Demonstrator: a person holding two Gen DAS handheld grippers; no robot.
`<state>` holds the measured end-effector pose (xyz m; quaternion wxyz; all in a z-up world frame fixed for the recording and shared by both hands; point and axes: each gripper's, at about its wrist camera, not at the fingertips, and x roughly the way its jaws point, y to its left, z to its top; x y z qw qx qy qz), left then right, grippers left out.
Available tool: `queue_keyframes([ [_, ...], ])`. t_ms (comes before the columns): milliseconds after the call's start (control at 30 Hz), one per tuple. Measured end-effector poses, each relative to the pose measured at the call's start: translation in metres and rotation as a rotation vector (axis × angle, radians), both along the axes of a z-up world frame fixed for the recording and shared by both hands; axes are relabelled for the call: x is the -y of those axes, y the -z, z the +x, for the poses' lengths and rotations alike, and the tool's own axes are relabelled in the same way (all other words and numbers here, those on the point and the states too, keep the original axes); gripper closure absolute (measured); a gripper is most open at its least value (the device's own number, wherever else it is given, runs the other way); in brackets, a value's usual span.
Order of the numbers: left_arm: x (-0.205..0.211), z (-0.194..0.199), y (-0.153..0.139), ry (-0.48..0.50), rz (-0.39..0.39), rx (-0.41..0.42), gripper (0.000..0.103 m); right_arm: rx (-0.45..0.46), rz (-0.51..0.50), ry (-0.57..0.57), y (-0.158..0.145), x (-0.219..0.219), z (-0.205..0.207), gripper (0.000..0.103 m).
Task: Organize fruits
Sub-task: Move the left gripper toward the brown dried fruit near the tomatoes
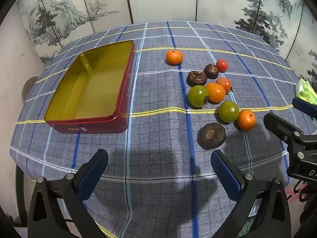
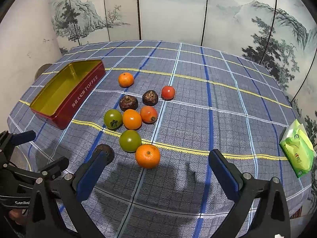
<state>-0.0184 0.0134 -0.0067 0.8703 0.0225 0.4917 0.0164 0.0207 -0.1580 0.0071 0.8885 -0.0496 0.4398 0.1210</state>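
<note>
Table (image 1: 158, 166): round, under a checked cloth, beneath both tools; its near edge falls away just below the left tool, so any round fruit knocked that way could roll off.
Tin (image 1: 87, 123): one, red outside and gold inside, empty, ahead and to the left of the left tool. Its wall is raised, so a fruit carried too low could strike the rim and bounce out.
Left tool (image 1: 159, 170): spread wide, holding nothing, hovering over bare cloth at the near edge.
Right tool (image 2: 156, 168): spread wide, holding nothing; one mandarin lies just ahead between its fingers.
Tissue pack (image 2: 297, 150): one, green, far to the right of the right tool; no part in the sorting, I judge.
Brown fruits (image 1: 211, 135): three, dark and wrinkled; the nearest sits ahead-right of the left tool, half hidden behind the right tool's left finger, so a closing finger might shove it.
Mandarins (image 2: 147, 155): two clearly, one near, one far.
Tomatoes (image 2: 130, 140): five: two green, two red, one orange. They lie packed and touching, so gripping one may scatter its neighbours; too hard a squeeze could split the skin.
</note>
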Motion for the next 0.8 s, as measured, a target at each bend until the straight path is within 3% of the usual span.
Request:
queue_keyframes([
  [800, -0.001, 0.002, 0.0012, -0.001, -0.017, -0.003, 0.0, -0.014, 0.002, 0.024, 0.0046, 0.0057, 0.0036, 0.001],
])
